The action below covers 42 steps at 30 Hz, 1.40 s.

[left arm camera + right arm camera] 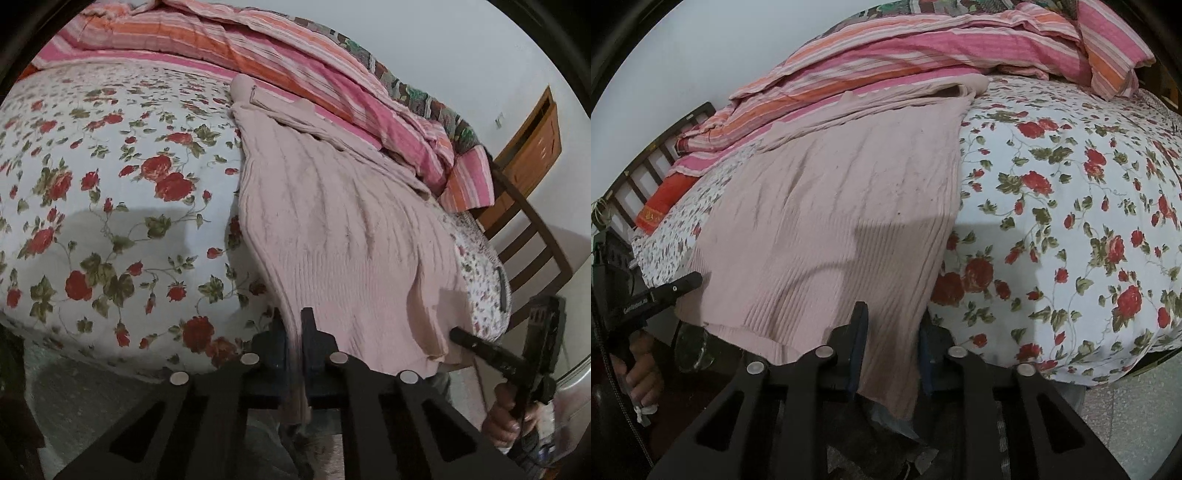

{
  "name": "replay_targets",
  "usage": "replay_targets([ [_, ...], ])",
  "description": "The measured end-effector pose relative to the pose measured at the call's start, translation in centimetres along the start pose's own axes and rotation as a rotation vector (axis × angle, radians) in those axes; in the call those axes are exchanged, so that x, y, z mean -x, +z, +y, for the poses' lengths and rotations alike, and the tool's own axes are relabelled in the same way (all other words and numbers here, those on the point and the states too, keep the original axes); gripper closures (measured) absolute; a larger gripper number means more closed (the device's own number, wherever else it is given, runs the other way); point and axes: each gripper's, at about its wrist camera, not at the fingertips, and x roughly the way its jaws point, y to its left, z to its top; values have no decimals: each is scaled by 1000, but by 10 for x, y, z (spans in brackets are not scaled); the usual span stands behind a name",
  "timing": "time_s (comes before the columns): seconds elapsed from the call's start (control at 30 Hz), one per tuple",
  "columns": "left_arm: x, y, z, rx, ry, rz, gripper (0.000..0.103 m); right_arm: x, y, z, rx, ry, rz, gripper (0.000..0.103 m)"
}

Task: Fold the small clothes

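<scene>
Item: pink ribbed knit garment (332, 229), lying spread on the bed, its near hem hanging over the bed's front edge.

Left claw (293, 332): we are pinching one near corner of the garment's hem. The jaws are standing almost together, with a narrow bunch of knit running down between them and out below.

Right claw (892, 332): we are holding the other near corner of the same garment (827, 221). The jaws are standing moderately apart, and a wide strip of the hem is passing between the pads and hanging below them. Whether the pads are pressing the cloth firmly, we cannot tell.

Cross views: the right claw's tip (476, 345) is showing at the right of the left wrist view, touching the hem's far corner; the left claw's tip (679, 284) is showing at the left of the right wrist view, at the hem's edge.

Bedding: a white quilt with red roses (110, 192) is covering the bed beside and under the garment. A pink and orange striped blanket (280, 59) is lying bunched along the far side, touching the garment's far end. A striped pillow (1108, 48) is resting at the far right corner in the right wrist view.

Surroundings: a dark wooden slatted bed end (532, 236); a wooden cabinet (532, 147) against the wall.
</scene>
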Motion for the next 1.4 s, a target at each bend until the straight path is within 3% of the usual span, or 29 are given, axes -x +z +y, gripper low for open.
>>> replay_targets([
  [0.1, 20, 5, 4, 10, 8, -89, 97, 7, 1, -4, -9, 7, -22, 95],
  [0.17, 34, 12, 14, 62, -11, -120, 97, 23, 3, -14, -54, 22, -86, 96],
  [0.23, 40, 17, 17, 62, 11, -127, 97, 32, 5, -24, -93, 36, -109, 96],
  [0.47, 54, 25, 5, 35, -26, -154, 97, 53, 12, -21, -93, 58, -140, 96],
  [0.7, 68, 65, -11, 50, -89, -212, 97, 84, 49, -14, -109, 159, -230, 96],
  [0.83, 68, 101, -21, 46, -74, -248, 97, 90, 81, -18, -164, 232, -274, 96],
  [1.1, 30, 171, -25, 87, -5, -287, 97, 76, 152, -22, -263, 284, -339, 96],
  [1.4, -41, 232, -13, 165, 6, -249, 97, 19, 228, -45, -331, 320, -301, 96],
])
